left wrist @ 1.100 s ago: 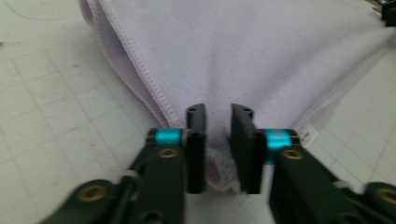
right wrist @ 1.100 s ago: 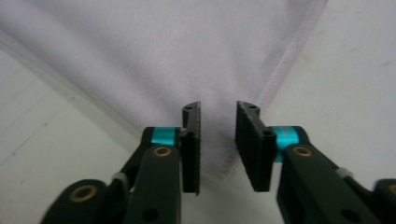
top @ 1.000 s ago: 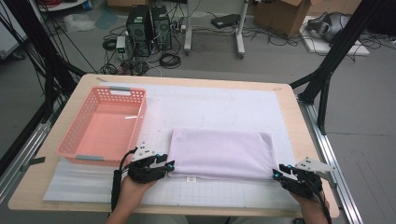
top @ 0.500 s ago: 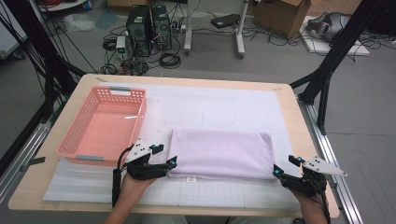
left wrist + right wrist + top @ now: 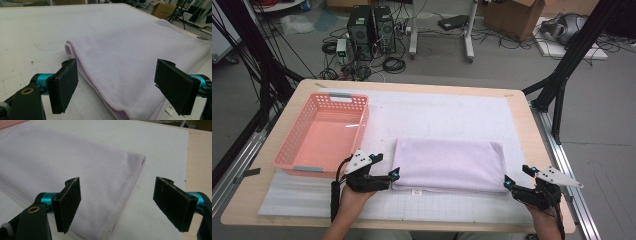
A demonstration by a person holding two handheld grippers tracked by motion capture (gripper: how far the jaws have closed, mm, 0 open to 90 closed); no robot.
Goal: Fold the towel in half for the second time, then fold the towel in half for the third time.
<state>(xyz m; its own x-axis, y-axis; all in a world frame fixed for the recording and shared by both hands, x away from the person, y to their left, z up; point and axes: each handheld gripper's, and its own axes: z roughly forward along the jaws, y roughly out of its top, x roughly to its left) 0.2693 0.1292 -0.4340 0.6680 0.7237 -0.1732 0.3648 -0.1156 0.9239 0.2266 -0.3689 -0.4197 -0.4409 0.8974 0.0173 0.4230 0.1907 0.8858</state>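
Observation:
A folded lilac towel (image 5: 447,157) lies flat on the white mat, near the table's front edge. My left gripper (image 5: 386,166) sits at its near left corner and my right gripper (image 5: 517,176) at its near right corner. Both are open, and their jaws have just been opening. In the left gripper view the towel's folded edge (image 5: 130,62) runs between the wide-apart pads of the left gripper (image 5: 116,72), untouched by them. In the right gripper view the towel's hemmed corner (image 5: 62,165) lies low between the spread pads of the right gripper (image 5: 117,192), with nothing gripped.
A pink plastic basket (image 5: 362,125) stands empty on the left of the table, just behind my left hand. The white gridded mat (image 5: 452,110) covers most of the wooden tabletop. Computer towers, cables and boxes sit on the floor beyond the far edge.
Both grippers' jaws have spread wide apart at the towel's near corners. The hands have stayed where they were and the towel lies still.

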